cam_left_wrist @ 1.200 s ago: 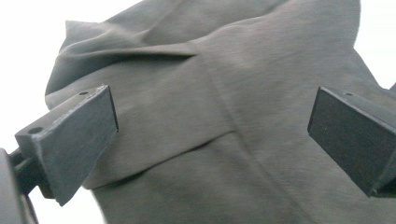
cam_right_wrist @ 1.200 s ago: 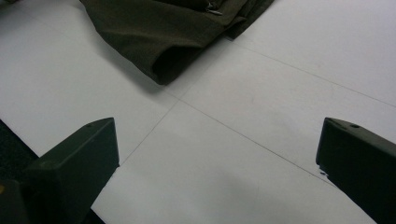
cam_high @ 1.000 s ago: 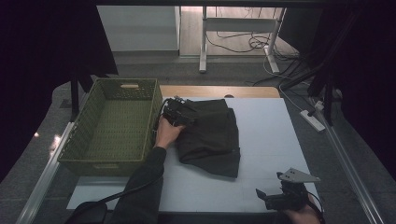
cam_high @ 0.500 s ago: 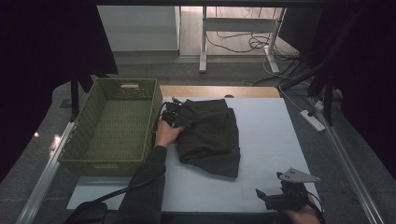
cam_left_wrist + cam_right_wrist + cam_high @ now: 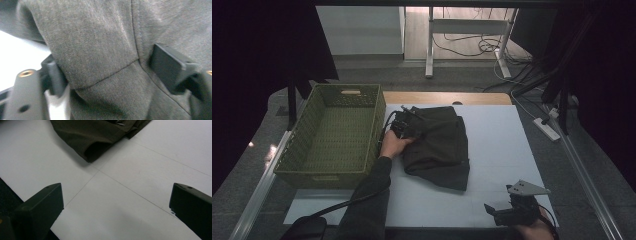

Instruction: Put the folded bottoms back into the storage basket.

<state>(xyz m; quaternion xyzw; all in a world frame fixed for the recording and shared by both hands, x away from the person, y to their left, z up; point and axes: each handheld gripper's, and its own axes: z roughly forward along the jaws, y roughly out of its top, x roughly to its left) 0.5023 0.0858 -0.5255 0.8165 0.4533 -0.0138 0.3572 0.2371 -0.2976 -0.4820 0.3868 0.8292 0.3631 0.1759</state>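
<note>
A dark olive-grey folded garment [image 5: 437,145] lies on the white table [image 5: 502,130], right of the basket. My left gripper [image 5: 404,125] sits at the garment's upper left corner. In the left gripper view a thick fold of the garment [image 5: 100,45] fills the gap of the left gripper [image 5: 110,65]; the jaws have just been closing and the pads [image 5: 170,67] press on the cloth. My right gripper [image 5: 492,210] rests at the table's front right, apart from the garment. In its own view the right gripper [image 5: 117,202] stands open over bare table, the garment's hem [image 5: 95,135] farther ahead.
A green woven basket [image 5: 287,167] with nothing in it stands at the table's left, close to the left hand. A wooden strip [image 5: 447,97] borders the far edge. Cables and a power strip [image 5: 546,129] lie on the floor to the right.
The left hand has edged slightly into the garment's upper left corner. The right gripper has kept still.
</note>
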